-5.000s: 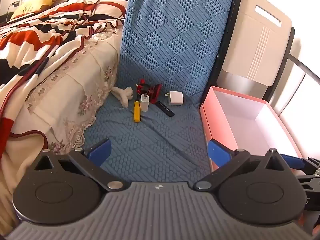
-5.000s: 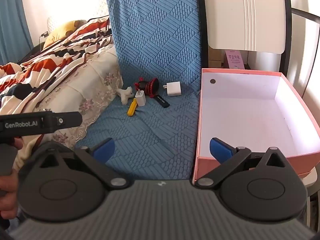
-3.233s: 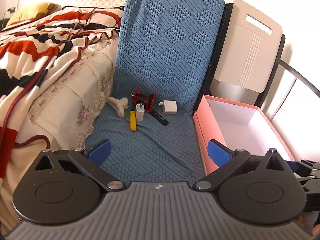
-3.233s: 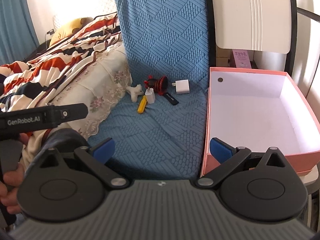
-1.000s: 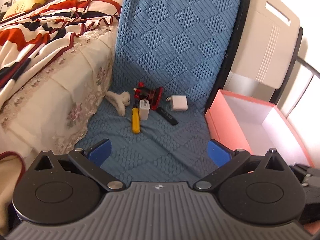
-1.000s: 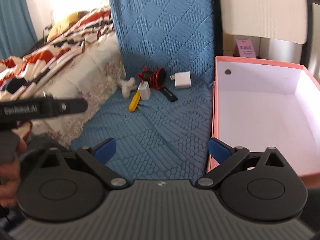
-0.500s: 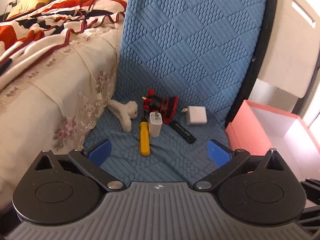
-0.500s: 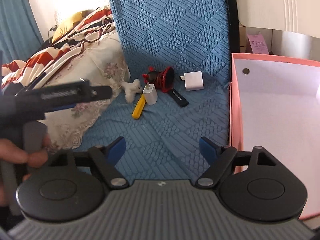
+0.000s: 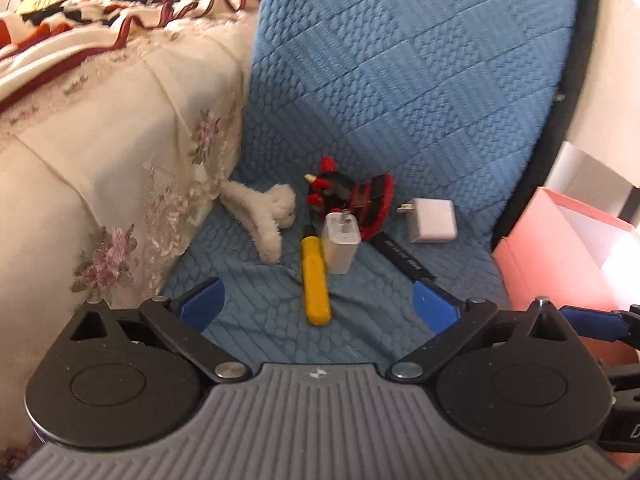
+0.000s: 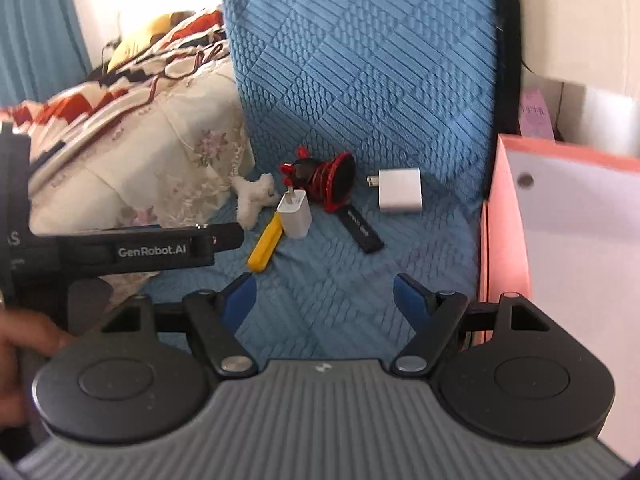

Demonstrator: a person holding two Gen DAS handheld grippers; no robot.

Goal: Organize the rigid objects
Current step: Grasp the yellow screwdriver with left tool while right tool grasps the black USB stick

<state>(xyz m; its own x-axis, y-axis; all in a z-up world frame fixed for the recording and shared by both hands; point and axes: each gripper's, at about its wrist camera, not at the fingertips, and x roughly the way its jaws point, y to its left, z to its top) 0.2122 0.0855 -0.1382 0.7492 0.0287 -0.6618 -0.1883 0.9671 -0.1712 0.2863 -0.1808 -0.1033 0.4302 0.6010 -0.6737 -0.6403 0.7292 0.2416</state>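
The left claw (image 9: 316, 306) is spread wide and empty, the yellow screwdriver (image 9: 315, 280) lying just ahead between its fingers, long axis pointing away along them. The right claw (image 10: 320, 292), also spread and empty, sits farther back beside the pink box (image 10: 504, 264)

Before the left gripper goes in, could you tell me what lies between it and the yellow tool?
Only bare blue quilted cover, as the left wrist view shows, separates the open left gripper from the yellow tool.

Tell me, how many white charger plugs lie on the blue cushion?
2. The small charger leans beside the yellow tool; the larger flat charger lies farther right, toward the pink box. None seems hidden.
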